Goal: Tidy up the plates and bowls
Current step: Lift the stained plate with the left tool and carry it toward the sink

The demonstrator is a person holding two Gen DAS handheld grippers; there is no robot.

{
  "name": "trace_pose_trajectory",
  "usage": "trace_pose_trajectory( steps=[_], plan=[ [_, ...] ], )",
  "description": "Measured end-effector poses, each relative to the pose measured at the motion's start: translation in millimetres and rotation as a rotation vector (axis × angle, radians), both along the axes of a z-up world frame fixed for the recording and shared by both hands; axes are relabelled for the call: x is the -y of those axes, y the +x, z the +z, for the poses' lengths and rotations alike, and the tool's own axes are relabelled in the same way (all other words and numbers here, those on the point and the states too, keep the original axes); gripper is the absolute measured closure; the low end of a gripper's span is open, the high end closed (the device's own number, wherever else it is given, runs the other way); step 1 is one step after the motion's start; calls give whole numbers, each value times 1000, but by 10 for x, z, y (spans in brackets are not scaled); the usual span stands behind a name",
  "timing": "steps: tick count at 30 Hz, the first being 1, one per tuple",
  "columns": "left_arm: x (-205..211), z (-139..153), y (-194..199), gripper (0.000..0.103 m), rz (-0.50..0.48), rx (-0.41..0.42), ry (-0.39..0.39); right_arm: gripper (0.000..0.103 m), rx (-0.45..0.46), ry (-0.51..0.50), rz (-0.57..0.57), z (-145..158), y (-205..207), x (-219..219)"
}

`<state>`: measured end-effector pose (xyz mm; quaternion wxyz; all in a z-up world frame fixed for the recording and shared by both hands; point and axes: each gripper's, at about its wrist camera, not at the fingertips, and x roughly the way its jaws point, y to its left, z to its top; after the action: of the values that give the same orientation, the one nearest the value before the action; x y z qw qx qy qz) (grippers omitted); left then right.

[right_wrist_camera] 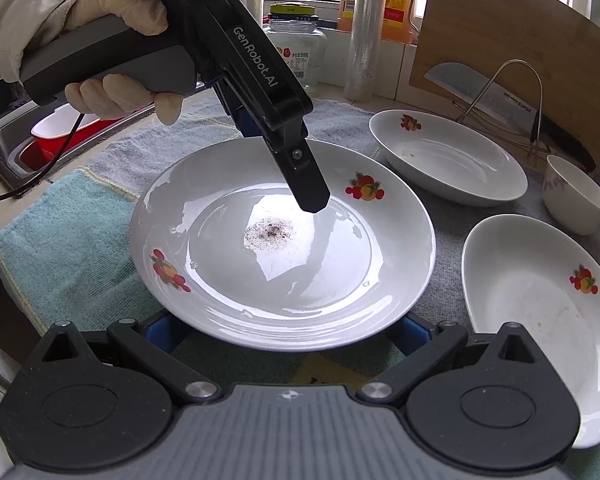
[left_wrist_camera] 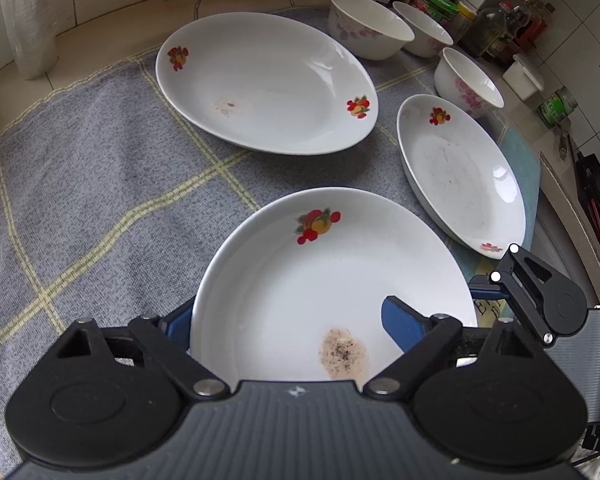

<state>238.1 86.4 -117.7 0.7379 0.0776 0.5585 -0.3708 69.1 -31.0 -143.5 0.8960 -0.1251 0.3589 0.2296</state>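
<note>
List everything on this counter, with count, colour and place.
near plate: one, white with fruit decals, front of cloth
other plates: two, same pattern, behind and right
bowls: three, white with pink flowers, far right
cloth: one, grey-blue checked, under the dishes
cutting board: one, wooden, leaning at the wall
cleaver: one, steel, before the board
oil jugs: two, orange, windowsill
glass jar: one, clear, windowsill
left gripper: black, open, straddling the near plate's rim
right gripper: black, open, opposite rim
left hand: gloved, beige
</note>
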Motion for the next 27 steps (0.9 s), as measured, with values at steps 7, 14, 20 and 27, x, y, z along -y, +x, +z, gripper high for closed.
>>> trace_pose_trajectory(
  steps=[7,14,20,27],
  plan=[
    [-8,17,-28,12,0,6,1,0,-11,1,-7,29,0,-1],
    [-83,100,-74,12,10,21,-21,0,-4,-19,2,52,1,-13],
    [-224,206,-101,12,45,40,-37,0,11,-33,33,128,29,-77],
    [-493,341,-124,12,112,68,-56,0,17,-51,97,184,150,-230]
  ],
)
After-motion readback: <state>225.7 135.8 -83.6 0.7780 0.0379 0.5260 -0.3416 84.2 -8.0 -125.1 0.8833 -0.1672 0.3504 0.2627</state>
